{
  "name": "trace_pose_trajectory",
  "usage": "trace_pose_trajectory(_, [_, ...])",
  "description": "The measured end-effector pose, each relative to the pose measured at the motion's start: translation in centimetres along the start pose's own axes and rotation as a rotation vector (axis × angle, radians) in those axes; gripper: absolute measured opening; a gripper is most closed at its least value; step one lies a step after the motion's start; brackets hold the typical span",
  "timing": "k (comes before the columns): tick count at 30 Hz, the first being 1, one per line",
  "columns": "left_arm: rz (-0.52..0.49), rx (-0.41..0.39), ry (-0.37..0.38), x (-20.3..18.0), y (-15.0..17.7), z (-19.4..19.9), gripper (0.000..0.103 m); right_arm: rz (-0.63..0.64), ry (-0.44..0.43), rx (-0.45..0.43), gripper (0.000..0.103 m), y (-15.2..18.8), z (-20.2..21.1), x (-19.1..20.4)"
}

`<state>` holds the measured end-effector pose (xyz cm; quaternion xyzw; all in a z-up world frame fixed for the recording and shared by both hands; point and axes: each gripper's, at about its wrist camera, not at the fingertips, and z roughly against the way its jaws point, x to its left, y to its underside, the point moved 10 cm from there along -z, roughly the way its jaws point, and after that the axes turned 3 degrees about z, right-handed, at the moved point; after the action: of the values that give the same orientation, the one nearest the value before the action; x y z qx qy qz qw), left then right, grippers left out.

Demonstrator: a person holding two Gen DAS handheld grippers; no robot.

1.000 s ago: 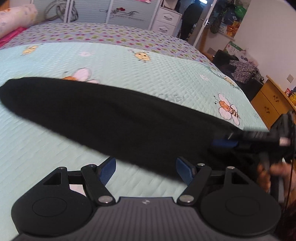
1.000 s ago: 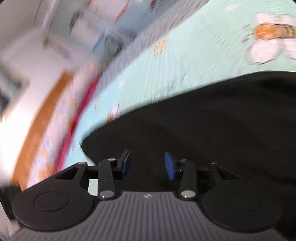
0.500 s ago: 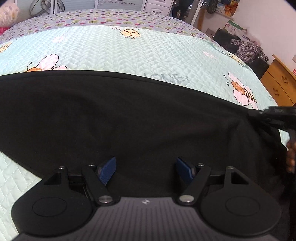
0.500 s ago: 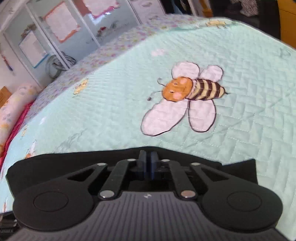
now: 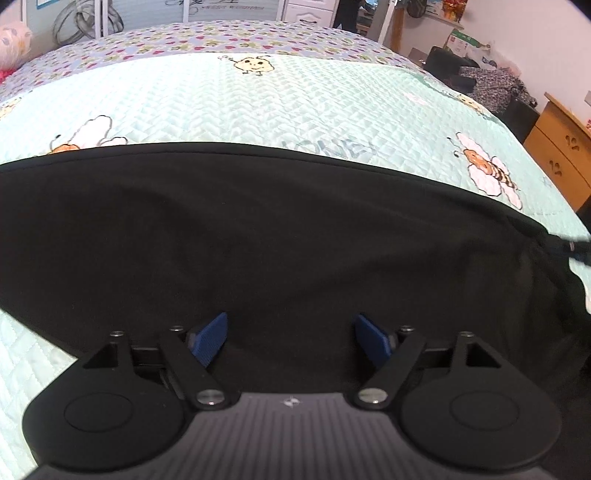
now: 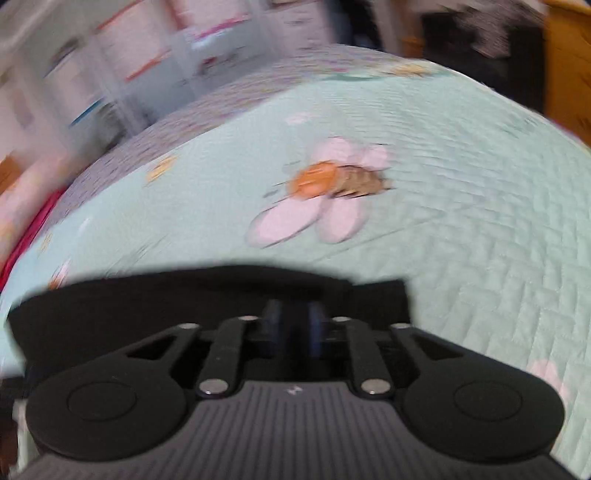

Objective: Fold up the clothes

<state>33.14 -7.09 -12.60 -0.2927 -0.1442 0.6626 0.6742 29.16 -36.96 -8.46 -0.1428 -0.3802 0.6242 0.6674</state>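
Note:
A black garment (image 5: 258,229) lies spread across the mint quilted bedspread (image 5: 295,99), its far edge running straight from left to right. My left gripper (image 5: 290,334) hovers over its near part, jaws opening wide, with nothing pinched between the blue pads (image 5: 208,338). In the blurred right wrist view the right gripper (image 6: 294,326) sits at the garment's (image 6: 147,306) right corner. Its jaws are opening, the pads a narrow gap apart, with black cloth lying around them. The right gripper's tip (image 5: 576,251) also shows at the far right of the left wrist view.
The bedspread (image 6: 461,221) carries bee and flower prints. A wooden dresser (image 5: 557,147) stands beyond the bed's right side, with dark bags and clothes (image 5: 491,85) behind it. A pink pillow (image 5: 13,44) lies at the far left, near wardrobe doors (image 5: 147,11).
The garment went from a stretched, lifted band to lying flat on the bed. My left gripper sank over it and spread wider. The right gripper pinched the corner shut, then parted.

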Motion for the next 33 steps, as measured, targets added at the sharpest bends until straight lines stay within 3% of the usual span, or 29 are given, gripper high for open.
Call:
trace_pose_trajectory(2, [-0.001,-0.001,-0.002,-0.3,0.1,-0.2,0.093,0.017,-0.027,0.081,0.033,1.9,-0.5,1.0])
trace_pose_trajectory(3, [-0.002,-0.002,-0.003,-0.5,0.1,-0.3,0.094,0.038,0.003,0.088,0.029,2.2,-0.7,0.5])
trace_pose_trajectory(5, [-0.023,-0.007,-0.024,-0.9,0.3,-0.5,0.097,0.051,0.096,0.063,0.000,1.6,-1.0,-1.3])
trace_pose_trajectory(6, [-0.033,-0.011,-0.034,-1.0,0.4,-0.5,0.097,0.028,0.147,0.040,0.000,0.8,-1.0,-2.6])
trace_pose_trajectory(8, [-0.041,-0.019,-0.039,-1.0,0.5,-0.5,0.097,-0.049,0.140,-0.013,0.000,-0.1,0.0,-3.5])
trace_pose_trajectory(9, [-0.040,-0.021,-0.035,-1.0,0.5,-0.4,0.097,-0.089,0.129,-0.039,0.006,-0.5,0.6,-3.8])
trace_pose_trajectory(10, [-0.037,-0.022,-0.027,-0.9,0.4,-0.4,0.097,-0.092,0.139,-0.067,0.018,-0.6,1.4,-3.8])
trace_pose_trajectory(12, [-0.028,-0.023,-0.012,-0.7,0.4,-0.4,0.097,-0.095,0.125,-0.105,0.027,0.1,3.0,-3.6])
trace_pose_trajectory(16, [0.006,-0.029,-0.004,-0.6,0.4,-0.1,0.097,-0.150,-0.049,-0.092,0.030,2.9,5.5,-1.9])
trace_pose_trajectory(21, [0.081,-0.028,0.024,-0.6,1.5,2.7,0.095,-0.166,-0.146,-0.079,0.032,7.1,8.4,-0.2])
trace_pose_trajectory(25, [0.076,-0.028,0.074,-0.6,3.8,6.1,0.095,-0.196,-0.228,-0.095,0.049,10.0,11.4,0.3])
trace_pose_trajectory(29, [0.106,0.005,0.132,-0.6,6.7,9.1,0.095,-0.194,-0.315,-0.111,0.051,12.0,13.6,1.7])
trace_pose_trajectory(33, [0.054,-0.017,0.165,-1.5,9.9,12.7,0.095,-0.124,-0.403,-0.066,0.051,14.8,14.8,5.2])
